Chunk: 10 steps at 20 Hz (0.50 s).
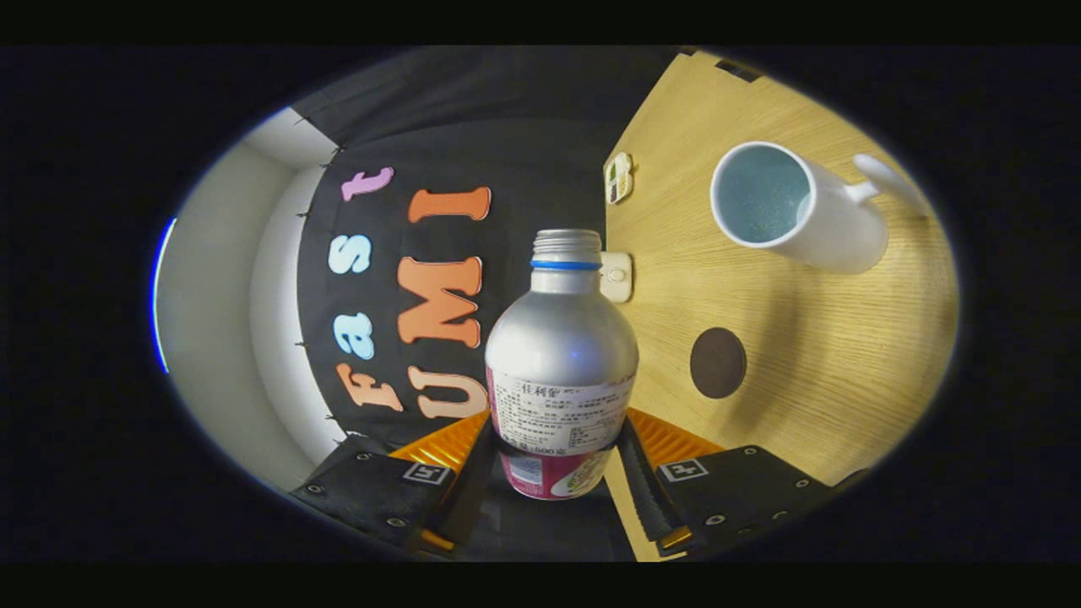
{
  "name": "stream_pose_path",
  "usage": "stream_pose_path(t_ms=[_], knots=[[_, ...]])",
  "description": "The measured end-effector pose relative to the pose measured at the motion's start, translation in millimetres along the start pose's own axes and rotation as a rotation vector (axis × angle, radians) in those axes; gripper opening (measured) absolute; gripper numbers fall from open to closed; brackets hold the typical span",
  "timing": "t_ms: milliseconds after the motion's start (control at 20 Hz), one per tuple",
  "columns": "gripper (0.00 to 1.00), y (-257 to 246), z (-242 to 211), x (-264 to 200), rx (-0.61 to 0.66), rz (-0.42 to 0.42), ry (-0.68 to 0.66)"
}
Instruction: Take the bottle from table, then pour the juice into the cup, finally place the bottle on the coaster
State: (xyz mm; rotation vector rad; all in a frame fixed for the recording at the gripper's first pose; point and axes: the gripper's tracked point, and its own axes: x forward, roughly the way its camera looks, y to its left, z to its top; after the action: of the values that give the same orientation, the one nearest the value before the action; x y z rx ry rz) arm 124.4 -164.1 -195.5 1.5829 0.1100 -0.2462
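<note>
Gripper point(557, 460) clamps silver bottle point(562, 355), both fingers pressing its label; bottle uncapped. White cup point(798, 211) and brown coaster point(718, 363) on bench point(811, 405) beyond.

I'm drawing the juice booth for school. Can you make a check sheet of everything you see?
Surface: wooden table, seen tilted.
Job's things: silver bottle with no cap, held between the fingers; white cup beyond it, looks empty; round brown coaster lies on the table near the bottle.
Clutter: two small pale fittings at the table's edge.
Tongs: the tongs are shut on the bottle, both fingers pressing its sides.
Cables: nothing seen.
Surroundings: black cloth wall, pale wall beside it.
</note>
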Motion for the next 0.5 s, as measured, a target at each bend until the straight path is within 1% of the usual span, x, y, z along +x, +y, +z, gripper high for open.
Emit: stream_pose_path(t_ms=[150,350,500], knots=[[0.74,5.5,6.1,1.3,0.070,0.002,-0.008],[0.74,-0.2,13.9,-6.2,0.147,-0.004,-0.012],[0.74,-6.3,12.3,-3.0,0.188,-0.040,0.001]])
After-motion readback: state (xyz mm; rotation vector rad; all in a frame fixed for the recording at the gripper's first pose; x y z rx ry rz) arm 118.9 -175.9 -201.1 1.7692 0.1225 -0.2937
